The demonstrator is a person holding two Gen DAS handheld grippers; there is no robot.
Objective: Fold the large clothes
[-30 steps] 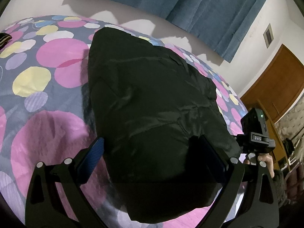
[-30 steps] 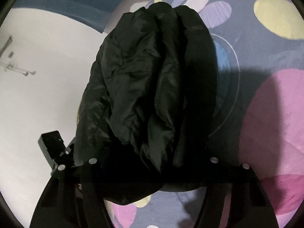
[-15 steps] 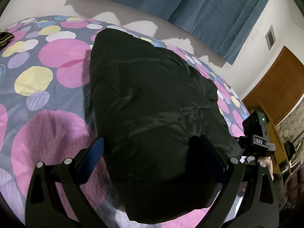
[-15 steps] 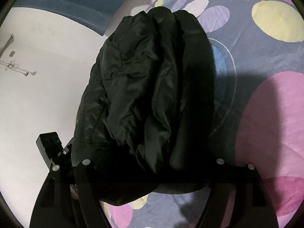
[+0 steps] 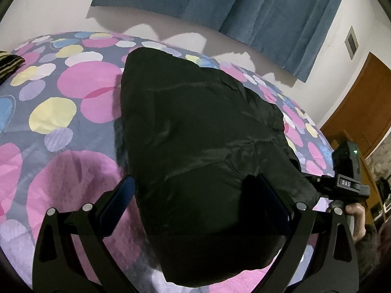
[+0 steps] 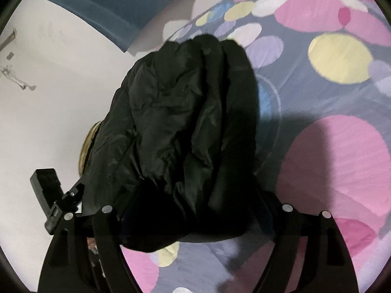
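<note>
Left wrist view, left to right: a grey bedspread printed with pink, yellow, lilac and blue circles point(image 5: 61, 112); on it, at centre, a folded black padded jacket of glossy fabric point(image 5: 195, 134). The left gripper point(image 5: 195, 207) straddles the jacket's near end with its jaws spread wide; the blue-faced left finger point(image 5: 117, 205) stands beside the bundle, the right finger lies dark against it, so contact cannot be judged. Behind hang blue curtains point(image 5: 244, 5); at far right, a brown wooden door point(image 5: 361, 102).

Right wrist view: the same jacket point(image 6: 185, 127) bulges between the jaws of the right gripper point(image 6: 195, 210), which have just been opening; whether the pads press it cannot be told.
</note>
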